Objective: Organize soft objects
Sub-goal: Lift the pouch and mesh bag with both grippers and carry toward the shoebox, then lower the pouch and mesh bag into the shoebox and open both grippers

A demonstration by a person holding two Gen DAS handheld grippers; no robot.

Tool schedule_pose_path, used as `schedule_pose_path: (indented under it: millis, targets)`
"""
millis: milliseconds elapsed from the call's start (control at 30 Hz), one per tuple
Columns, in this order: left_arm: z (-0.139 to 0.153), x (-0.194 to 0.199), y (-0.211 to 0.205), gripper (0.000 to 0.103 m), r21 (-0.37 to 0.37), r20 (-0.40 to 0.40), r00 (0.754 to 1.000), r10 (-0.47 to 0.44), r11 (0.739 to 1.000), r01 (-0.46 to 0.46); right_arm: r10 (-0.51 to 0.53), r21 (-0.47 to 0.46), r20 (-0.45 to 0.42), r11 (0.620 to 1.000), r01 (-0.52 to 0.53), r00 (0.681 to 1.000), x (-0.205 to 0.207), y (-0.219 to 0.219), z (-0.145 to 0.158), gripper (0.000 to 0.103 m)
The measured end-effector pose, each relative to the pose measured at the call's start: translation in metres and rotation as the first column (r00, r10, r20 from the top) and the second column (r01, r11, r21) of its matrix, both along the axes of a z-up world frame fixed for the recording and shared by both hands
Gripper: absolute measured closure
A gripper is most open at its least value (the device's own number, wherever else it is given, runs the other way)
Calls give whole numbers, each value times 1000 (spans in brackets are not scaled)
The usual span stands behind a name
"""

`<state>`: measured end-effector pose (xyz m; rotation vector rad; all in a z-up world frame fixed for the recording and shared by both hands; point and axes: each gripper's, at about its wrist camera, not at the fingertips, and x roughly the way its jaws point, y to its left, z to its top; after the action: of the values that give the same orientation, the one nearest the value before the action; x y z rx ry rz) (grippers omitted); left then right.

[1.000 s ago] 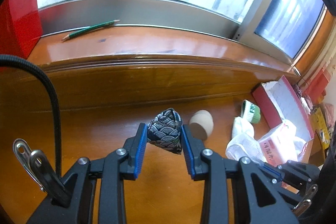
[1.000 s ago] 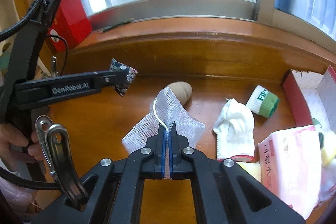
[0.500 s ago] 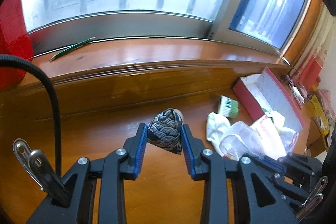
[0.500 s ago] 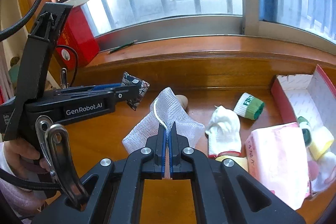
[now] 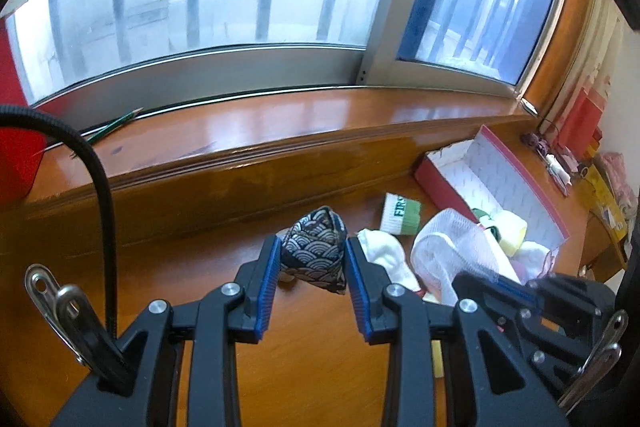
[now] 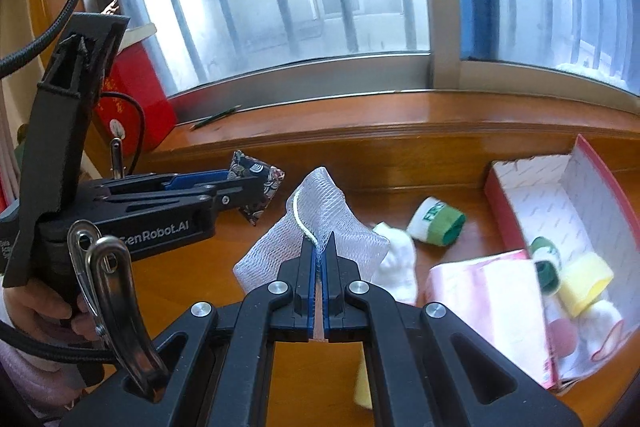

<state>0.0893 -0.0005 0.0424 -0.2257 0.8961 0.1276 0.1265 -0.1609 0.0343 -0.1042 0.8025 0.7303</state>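
My left gripper [image 5: 311, 259] is shut on a small dark-blue beanbag with a wave pattern [image 5: 316, 251], held above the wooden table; the same beanbag [image 6: 256, 187] shows at the left gripper's tip in the right wrist view. A white mesh bag [image 6: 316, 227] hangs in the air, pinched in my right gripper [image 6: 319, 255], which is shut on it. That mesh bag [image 5: 452, 255] appears right of the beanbag in the left wrist view. A red box with white lining [image 6: 560, 203] at the right holds several soft rolls.
On the table [image 6: 200, 291] lie a white sock [image 6: 396, 263], a green-and-white rolled band [image 6: 436, 223] and a pink pack [image 6: 488, 307]. A pencil [image 5: 116, 125] rests on the window sill. A red container [image 6: 132, 99] stands far left. A hand [image 6: 36, 311] holds the left gripper.
Both grippers have risen and swung right with their loads. The red box has come further into both views; the tan roll by the beanbag is now hidden.
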Motion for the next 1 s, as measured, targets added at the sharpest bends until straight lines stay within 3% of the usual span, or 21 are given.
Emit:
schedule_pose_path:
  millis: [1000]
  targets:
    - [11, 81, -83, 69, 31, 42, 997, -65, 998, 63, -65, 15, 33, 998, 65, 997, 78, -72, 15, 100]
